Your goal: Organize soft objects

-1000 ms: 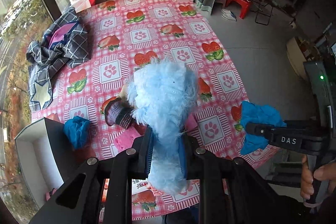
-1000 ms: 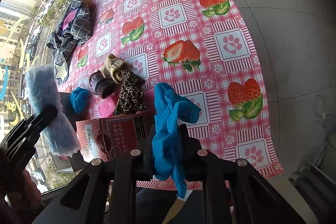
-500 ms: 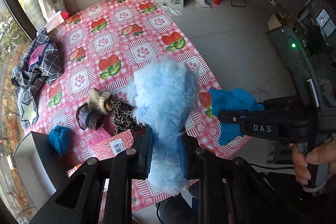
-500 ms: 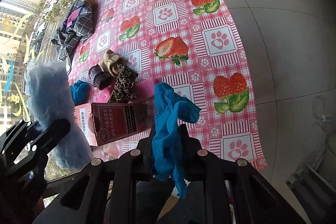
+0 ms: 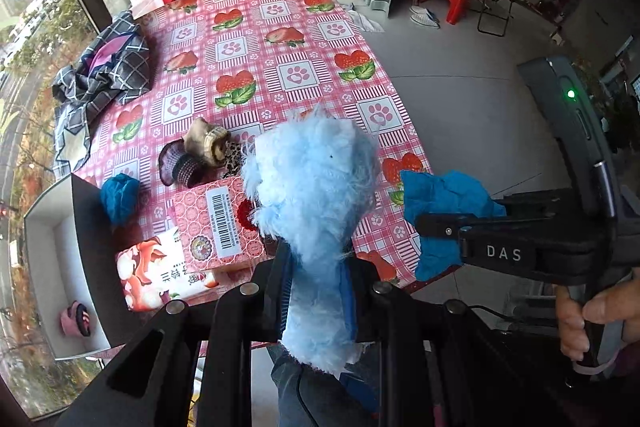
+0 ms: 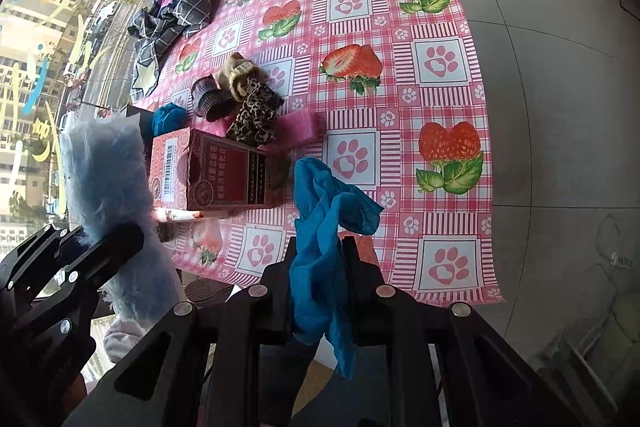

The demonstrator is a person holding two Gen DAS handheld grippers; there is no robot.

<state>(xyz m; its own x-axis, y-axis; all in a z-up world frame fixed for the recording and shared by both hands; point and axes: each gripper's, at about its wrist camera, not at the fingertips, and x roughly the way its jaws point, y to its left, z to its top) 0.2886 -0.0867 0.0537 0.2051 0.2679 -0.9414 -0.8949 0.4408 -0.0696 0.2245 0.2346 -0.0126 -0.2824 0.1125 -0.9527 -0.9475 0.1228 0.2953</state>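
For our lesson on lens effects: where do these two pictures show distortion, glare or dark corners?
Left wrist view: the tablecloth edges bow outward, corners go black, and the window is pale and washed out. Right wrist view: the floor tile seams curve, and bright daylight overexposes the buildings at left.

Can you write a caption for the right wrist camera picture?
Right gripper pinching a blue cloth above the strawberry tablecloth.
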